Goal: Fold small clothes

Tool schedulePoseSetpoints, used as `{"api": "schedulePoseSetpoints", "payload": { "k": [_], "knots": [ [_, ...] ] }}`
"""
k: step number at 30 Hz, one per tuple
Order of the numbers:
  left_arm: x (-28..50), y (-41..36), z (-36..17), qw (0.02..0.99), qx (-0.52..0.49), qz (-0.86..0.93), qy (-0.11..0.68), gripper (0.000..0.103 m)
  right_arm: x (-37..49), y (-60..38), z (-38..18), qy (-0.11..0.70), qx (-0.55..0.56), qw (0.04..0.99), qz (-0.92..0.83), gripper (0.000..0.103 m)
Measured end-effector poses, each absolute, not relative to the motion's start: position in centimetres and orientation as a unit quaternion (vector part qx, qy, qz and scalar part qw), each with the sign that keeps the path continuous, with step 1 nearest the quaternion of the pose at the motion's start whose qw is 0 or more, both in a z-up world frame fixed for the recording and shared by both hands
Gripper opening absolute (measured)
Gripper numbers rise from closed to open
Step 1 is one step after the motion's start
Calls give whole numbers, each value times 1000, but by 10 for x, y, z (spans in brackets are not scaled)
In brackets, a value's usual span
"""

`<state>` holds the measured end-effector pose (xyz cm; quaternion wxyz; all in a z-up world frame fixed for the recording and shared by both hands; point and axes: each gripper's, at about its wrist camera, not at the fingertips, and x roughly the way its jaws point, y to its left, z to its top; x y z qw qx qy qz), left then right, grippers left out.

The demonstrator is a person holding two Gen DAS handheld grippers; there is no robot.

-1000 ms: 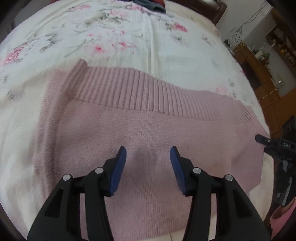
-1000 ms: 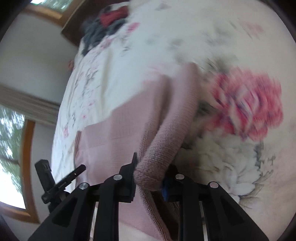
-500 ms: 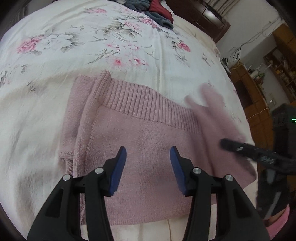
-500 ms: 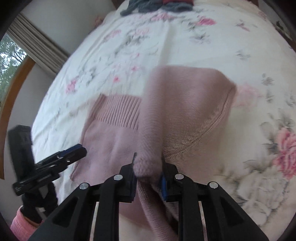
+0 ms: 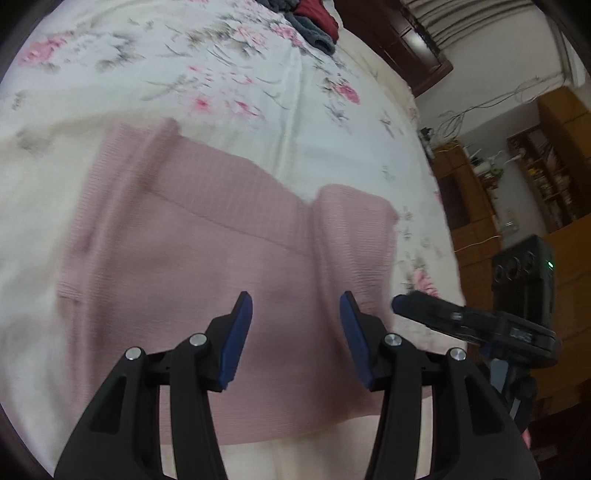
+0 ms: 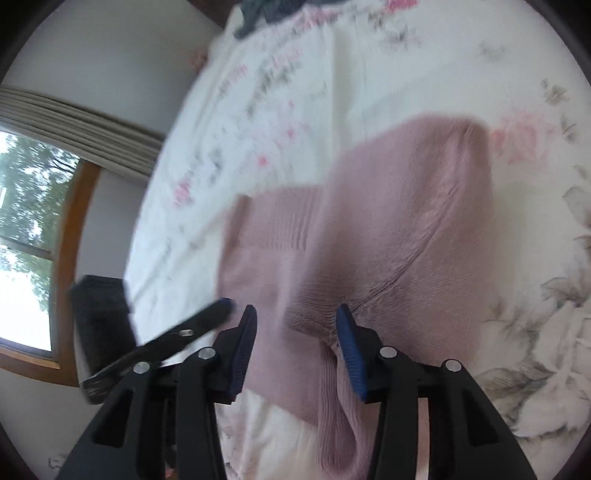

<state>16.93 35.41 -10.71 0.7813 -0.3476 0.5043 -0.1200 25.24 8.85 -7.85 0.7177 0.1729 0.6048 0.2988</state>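
A pink knit sweater (image 5: pixel 207 258) lies flat on the flowered bedsheet (image 5: pixel 221 74), its ribbed band toward the far side. Its right part is folded over onto the body, forming a raised flap (image 5: pixel 354 229). My left gripper (image 5: pixel 295 314) hovers open above the sweater's near half, nothing between its blue pads. In the right wrist view the folded flap (image 6: pixel 406 206) lies on the sweater, and my right gripper (image 6: pixel 293 325) stands open just over its near edge, holding nothing. The right gripper (image 5: pixel 443 317) also shows at the right of the left wrist view.
A pile of dark and red clothes (image 5: pixel 310 18) sits at the far end of the bed. Wooden cabinets (image 5: pixel 517 192) and a black device (image 5: pixel 524 273) stand to the right of the bed. A window (image 6: pixel 26 236) is on the left wall.
My right gripper carried the sweater's right part over onto the body and then opened, letting it go. The left gripper stayed open and drew back a little.
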Motion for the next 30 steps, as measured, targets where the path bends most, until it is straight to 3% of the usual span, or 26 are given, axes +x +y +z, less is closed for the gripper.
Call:
{"api": "schedulePoseSetpoints", "payload": {
  "k": [6,20,24,30],
  "knots": [
    [192,319,-122,746,-389,-151,519,49,242,19,-61,578,184,754,252,46],
    [224,276,-170,690,-447,-145,551,49,200,-75,-127,596,253,734,205,46],
    [230,266,-169,696,-436,-146,551,25,194,-77,-140,603,257,728,201,46],
    [226,262,-143,734,-409,-153,520,19,192,-73,-144,605,257,727,200,46]
  ]
}}
